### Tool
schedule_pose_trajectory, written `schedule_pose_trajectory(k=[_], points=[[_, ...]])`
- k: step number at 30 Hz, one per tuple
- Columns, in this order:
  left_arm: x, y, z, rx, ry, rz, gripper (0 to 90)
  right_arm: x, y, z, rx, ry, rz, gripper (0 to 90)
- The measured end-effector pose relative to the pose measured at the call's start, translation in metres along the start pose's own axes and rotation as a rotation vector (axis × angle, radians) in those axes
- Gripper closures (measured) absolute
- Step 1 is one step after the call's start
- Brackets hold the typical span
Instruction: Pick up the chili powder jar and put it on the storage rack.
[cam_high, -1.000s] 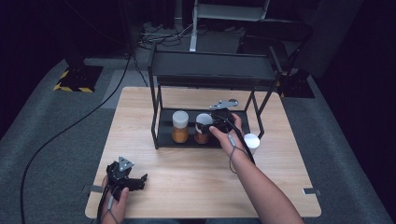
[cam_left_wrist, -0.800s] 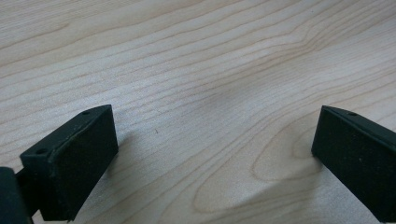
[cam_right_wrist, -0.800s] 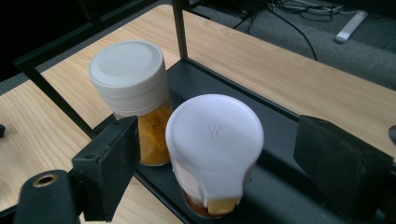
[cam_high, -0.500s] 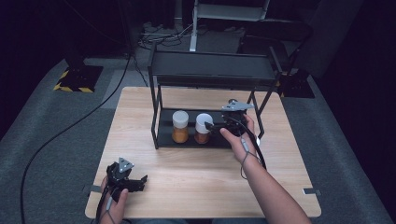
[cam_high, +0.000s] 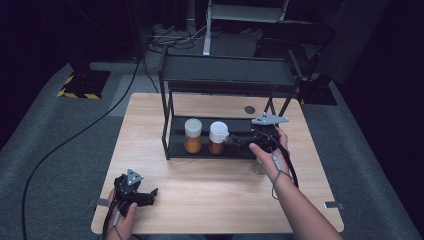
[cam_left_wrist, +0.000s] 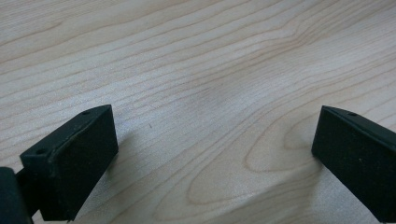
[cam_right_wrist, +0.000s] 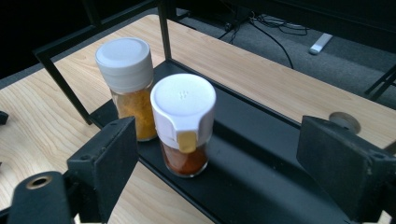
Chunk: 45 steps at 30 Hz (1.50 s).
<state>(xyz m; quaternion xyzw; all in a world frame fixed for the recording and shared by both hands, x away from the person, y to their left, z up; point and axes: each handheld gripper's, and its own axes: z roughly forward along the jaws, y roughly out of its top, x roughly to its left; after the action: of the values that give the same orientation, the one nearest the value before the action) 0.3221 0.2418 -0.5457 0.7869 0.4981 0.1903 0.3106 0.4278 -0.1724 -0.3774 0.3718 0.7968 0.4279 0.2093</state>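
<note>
While the left gripper (cam_high: 148, 196) gapes over grained wood, the right gripper's (cam_right_wrist: 215, 154) jaws, just opening, stand clear of the round white-capped jar (cam_right_wrist: 183, 123).

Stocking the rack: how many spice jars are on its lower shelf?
2, side by side at the left of the lower shelf: the yellow-spice jar and, on its right, the red-spice jar. The hand may hide more.

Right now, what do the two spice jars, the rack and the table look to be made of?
Both spice jars look like clear glass or plastic, since the powder shows through, with matte white plastic caps. The rack seems to be black painted metal: thin square bars and a flat, dull shelf. The table is light wood or wood-look laminate with visible grain.
</note>
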Motion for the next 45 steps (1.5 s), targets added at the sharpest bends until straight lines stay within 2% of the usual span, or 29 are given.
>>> schedule_pose_trajectory(k=[20,30,45], points=[[-0.001,0.0,0.0,-0.003,-0.003,0.001,0.0,-0.013,-0.022,-0.035,-0.016,-0.028,0.022,9.5],[-0.001,0.001,0.001,-0.003,-0.001,0.0,0.0,-0.021,-0.031,-0.043,-0.016,-0.041,0.017,8.0],[-0.001,0.001,0.001,-0.003,-0.001,0.0,0.0,-0.033,-0.046,-0.055,-0.031,-0.068,0.037,7.0]])
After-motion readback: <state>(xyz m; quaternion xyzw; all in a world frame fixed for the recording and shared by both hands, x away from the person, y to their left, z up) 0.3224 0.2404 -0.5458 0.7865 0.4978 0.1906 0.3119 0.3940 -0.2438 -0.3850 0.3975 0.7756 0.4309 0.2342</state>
